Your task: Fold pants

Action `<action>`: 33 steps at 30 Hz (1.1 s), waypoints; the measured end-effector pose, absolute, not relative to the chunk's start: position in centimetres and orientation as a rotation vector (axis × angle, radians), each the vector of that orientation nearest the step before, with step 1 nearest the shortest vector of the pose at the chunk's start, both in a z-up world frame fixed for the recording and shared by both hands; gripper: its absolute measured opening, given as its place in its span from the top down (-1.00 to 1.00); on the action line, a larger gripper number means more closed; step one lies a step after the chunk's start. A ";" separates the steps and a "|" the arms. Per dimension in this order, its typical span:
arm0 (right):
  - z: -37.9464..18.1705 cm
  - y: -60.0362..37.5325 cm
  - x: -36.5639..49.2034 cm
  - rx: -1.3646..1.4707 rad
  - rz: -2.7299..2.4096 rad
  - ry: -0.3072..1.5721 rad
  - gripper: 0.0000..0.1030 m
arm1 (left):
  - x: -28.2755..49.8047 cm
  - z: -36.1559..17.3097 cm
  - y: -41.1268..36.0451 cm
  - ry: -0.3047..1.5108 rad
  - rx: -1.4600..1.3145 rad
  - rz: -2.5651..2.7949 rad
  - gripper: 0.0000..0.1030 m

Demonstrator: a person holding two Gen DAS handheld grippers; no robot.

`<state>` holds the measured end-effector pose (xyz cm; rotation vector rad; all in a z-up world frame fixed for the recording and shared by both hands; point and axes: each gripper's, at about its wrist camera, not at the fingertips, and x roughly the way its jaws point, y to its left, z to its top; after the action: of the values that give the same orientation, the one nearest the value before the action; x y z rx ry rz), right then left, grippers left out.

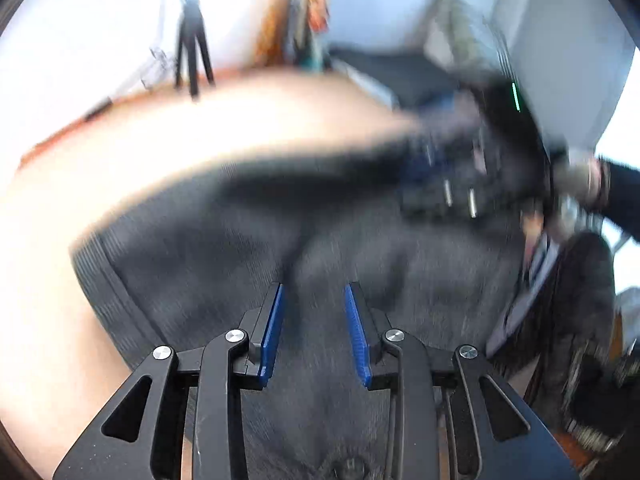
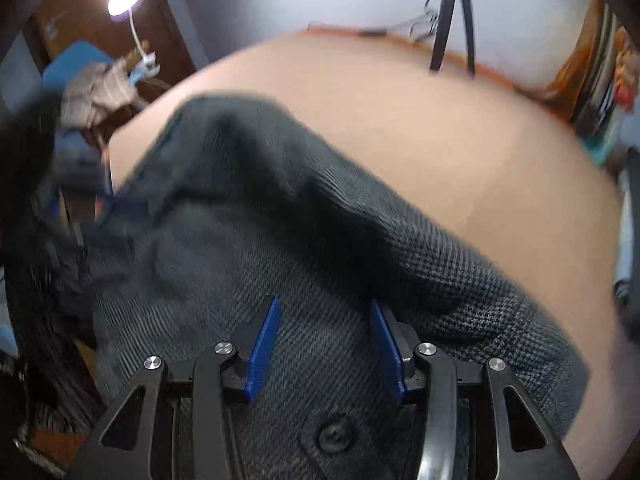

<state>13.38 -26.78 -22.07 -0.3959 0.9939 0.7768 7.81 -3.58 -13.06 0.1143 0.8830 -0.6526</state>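
Dark grey knitted pants (image 2: 320, 240) lie bunched on a tan table (image 2: 440, 128), reaching its left edge. The left gripper (image 1: 314, 300) hovers above them, released; the right gripper (image 2: 324, 312) likewise, nothing pinched. Motion blur smears the pants' outline.

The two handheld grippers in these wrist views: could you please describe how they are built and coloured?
Both look alike. The left gripper and right gripper each have a black frame of angular linkage arms with triangular cut-outs, joined by round silver pivot bolts. Each finger carries a flat blue ribbed pad on its inner face. In the left view a dark sleeve shows.
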 end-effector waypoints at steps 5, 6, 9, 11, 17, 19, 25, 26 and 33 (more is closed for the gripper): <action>-18.5 -27.0 14.4 -0.311 0.821 0.968 0.05 | 11.5 -11.5 -4.0 0.789 0.133 -0.540 0.44; -17.4 -27.0 15.2 -0.262 0.829 0.948 0.04 | 12.3 -11.9 -4.0 0.794 0.148 -0.508 0.44; -16.1 -26.7 17.4 -0.177 0.836 0.941 -0.02 | 14.1 -14.2 -3.2 0.868 0.153 -0.426 0.44; -16.5 -25.9 19.2 -0.144 0.845 0.978 -0.04 | 14.6 -16.1 -2.6 0.931 0.164 -0.397 0.44; -20.7 -23.7 23.4 -0.056 0.883 1.207 -0.15 | 13.6 -18.0 -1.6 0.967 0.182 -0.409 0.44; -21.9 -23.3 24.3 -0.015 0.907 1.255 -0.20 | 13.3 -18.2 -1.0 0.974 0.151 -0.423 0.44; -23.8 -22.2 26.2 0.196 1.051 1.327 -0.25 | 12.8 -17.1 0.2 0.963 0.102 -0.441 0.44; -24.1 -21.8 26.3 0.215 1.066 1.330 -0.21 | 13.1 -16.5 0.0 0.952 0.098 -0.439 0.44; -22.2 -17.9 22.8 -0.025 0.986 1.152 0.83 | 13.3 -14.6 1.5 0.883 0.100 -0.372 0.44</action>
<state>22.75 -17.92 -22.18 -0.0246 1.1524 0.9865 13.27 1.52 -14.63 0.0996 0.8827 -0.3721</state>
